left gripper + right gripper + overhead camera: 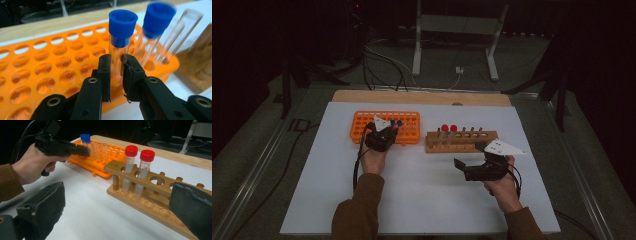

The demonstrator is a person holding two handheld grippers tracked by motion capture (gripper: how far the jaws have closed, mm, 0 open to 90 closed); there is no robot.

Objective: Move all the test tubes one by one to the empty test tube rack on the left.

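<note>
orange rack [50, 75] at the desk's [422, 200] far left, with the left claw [116, 75] clenched on a blue-capped tube [120, 47] that stands upright in a hole near the rack's right end; its pads press the clear wall low down, well below the cap, the tube between the jaws. a second blue-capped tube [156, 27] and an uncapped tube [180, 32] stand just beside it to the right. the step in hand appears to be seating or lifting this tube at the rack; which of the two cannot be told. the next move calls for a straight vertical travel along the hole's axis, so the glass does not bind or tip its neighbour. the right claw [117, 212] hangs released, jaws wide, near the front of the wooden rack [160, 195], which holds two red-capped tubes [130, 167] at its left end, well apart from the held tube.
</note>
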